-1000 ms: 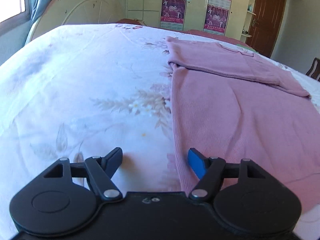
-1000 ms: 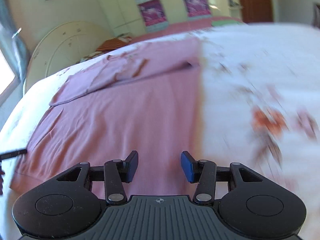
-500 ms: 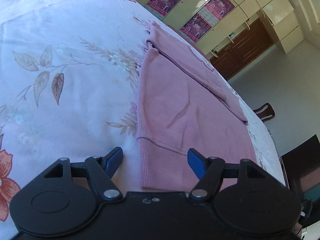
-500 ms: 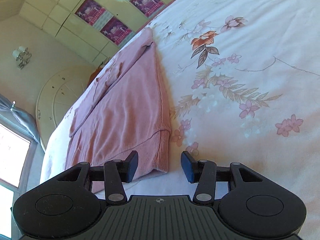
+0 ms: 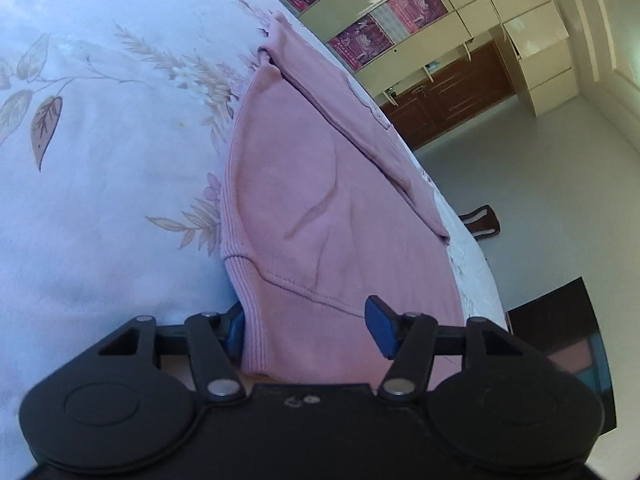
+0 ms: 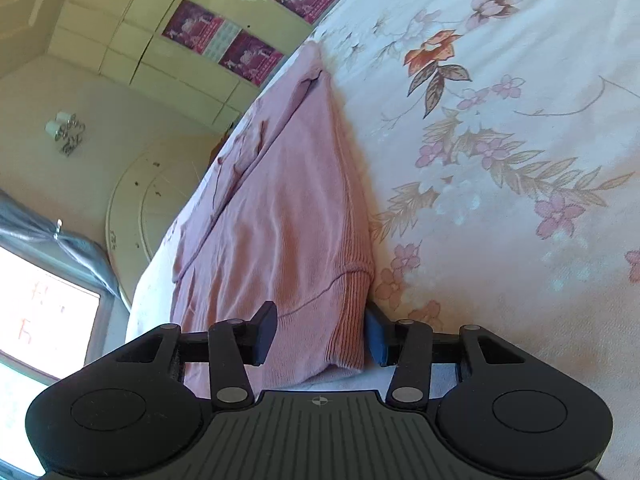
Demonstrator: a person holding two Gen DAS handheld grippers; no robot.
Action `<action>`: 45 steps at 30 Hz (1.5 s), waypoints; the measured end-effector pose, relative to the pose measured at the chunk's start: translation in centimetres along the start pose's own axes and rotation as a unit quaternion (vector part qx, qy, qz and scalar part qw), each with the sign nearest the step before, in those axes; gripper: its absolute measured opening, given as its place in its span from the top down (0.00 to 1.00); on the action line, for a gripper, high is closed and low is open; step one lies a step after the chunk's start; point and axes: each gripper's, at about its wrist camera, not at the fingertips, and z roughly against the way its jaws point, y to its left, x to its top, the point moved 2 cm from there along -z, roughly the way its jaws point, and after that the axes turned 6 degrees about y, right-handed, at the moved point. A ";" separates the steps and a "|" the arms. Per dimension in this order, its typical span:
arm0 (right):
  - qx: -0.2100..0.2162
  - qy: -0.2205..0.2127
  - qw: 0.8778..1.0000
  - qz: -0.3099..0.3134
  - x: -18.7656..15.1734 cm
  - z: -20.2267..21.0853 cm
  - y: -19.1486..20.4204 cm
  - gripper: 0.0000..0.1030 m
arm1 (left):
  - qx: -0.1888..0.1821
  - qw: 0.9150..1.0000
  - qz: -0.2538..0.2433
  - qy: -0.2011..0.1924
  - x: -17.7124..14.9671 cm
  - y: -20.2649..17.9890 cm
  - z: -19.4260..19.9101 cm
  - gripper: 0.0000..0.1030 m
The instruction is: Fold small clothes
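A pink knit sweater (image 5: 304, 208) lies flat on a floral bedsheet (image 5: 92, 168), its sleeves folded across the far part. My left gripper (image 5: 306, 330) is open, and the sweater's ribbed hem corner sits between its blue-padded fingers (image 5: 380, 330), close to the left one. In the right wrist view the same sweater (image 6: 280, 216) runs away from me. My right gripper (image 6: 320, 334) is open around the other ribbed hem corner (image 6: 344, 320), with the cloth against the right finger.
The bedsheet (image 6: 520, 160) spreads wide to the right of the sweater. Wardrobe doors with pink posters (image 5: 360, 36) and a brown cabinet (image 5: 448, 100) stand beyond the bed. A round headboard (image 6: 152, 200) and a window (image 6: 40, 312) lie at the left.
Both grippers have tilted and moved forward onto the sweater's bottom hem. Each hem corner now sits between open fingers; before, the fingers were short of the cloth.
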 end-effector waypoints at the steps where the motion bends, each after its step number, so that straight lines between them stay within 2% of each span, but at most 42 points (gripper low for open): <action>1: 0.005 0.000 1.000 -0.009 0.4 -0.1 -0.2 0.55 | 0.001 1.000 -0.001 0.001 0.2 -0.1 -0.2 0.44; 3: 0.003 0.009 1.000 -0.003 1.0 -0.5 0.1 0.55 | 0.011 1.000 -0.009 0.001 0.3 -0.6 -0.5 0.45; 5: -0.008 0.022 1.000 0.018 1.2 -0.9 0.8 0.55 | 0.026 1.000 -0.012 -0.006 0.5 -1.0 -0.8 0.50; 6: -0.014 0.026 0.999 0.028 1.2 -1.1 1.1 0.55 | 0.043 0.999 -0.017 -0.013 0.4 -1.2 -0.8 0.65; 7: -0.022 0.031 0.998 0.041 1.2 -1.2 1.4 0.74 | 0.069 0.997 -0.022 -0.018 0.4 -1.1 -0.8 0.97; 8: -0.034 0.041 0.997 0.054 1.1 -1.4 1.7 0.95 | 0.087 0.996 -0.022 -0.020 0.4 -1.0 -0.9 0.96; 10: -0.051 0.038 0.994 0.087 0.9 -1.2 2.2 0.93 | 0.055 0.997 -0.006 -0.055 0.2 -1.1 0.4 0.97; 13: -0.013 0.012 0.994 0.104 1.0 1.0 3.4 0.93 | 0.014 0.994 -0.032 -0.104 -0.2 -2.3 2.9 0.97; 15: -0.002 -0.006 0.993 0.119 0.9 2.5 4.0 0.93 | 0.032 0.993 -0.039 -0.102 -0.3 -2.1 3.3 0.96; 17: -0.005 -0.012 0.993 0.115 0.7 2.9 3.5 0.93 | 0.063 0.994 -0.042 -0.075 -0.4 -1.3 2.2 0.96; 19: -0.026 0.004 0.995 0.101 0.4 1.4 2.6 0.93 | 0.089 0.995 -0.026 -0.046 -0.6 -0.2 0.7 0.96; 22: -0.045 0.027 0.996 0.076 0.0 -0.6 1.7 0.93 | 0.073 0.995 0.004 -0.062 -0.4 0.4 0.7 0.96; 27: -0.017 -0.014 0.998 0.057 0.8 0.6 3.2 0.93 | 0.043 0.994 0.007 -0.104 0.5 -0.9 2.3 0.97; 30: -0.009 -0.034 0.996 0.085 2.1 1.4 5.7 0.93 | 0.030 0.992 -0.009 -0.126 3.1 -3.0 2.6 0.97; 36: -0.030 -0.086 0.988 0.123 8.2 0.2 11.4 0.93 | 0.041 0.988 -0.055 -0.136 12.9 -8.0 -0.3 0.97; 40: -0.044 -0.100 0.988 0.113 14.8 -3.5 14.3 0.93 | 0.055 0.987 -0.076 -0.132 20.2 -10.0 -4.2 0.97; 45: -0.057 -0.080 0.991 0.090 23.8 -10.2 15.2 0.93 | 0.084 0.985 -0.098 -0.113 27.9 -10.4 -10.0 0.96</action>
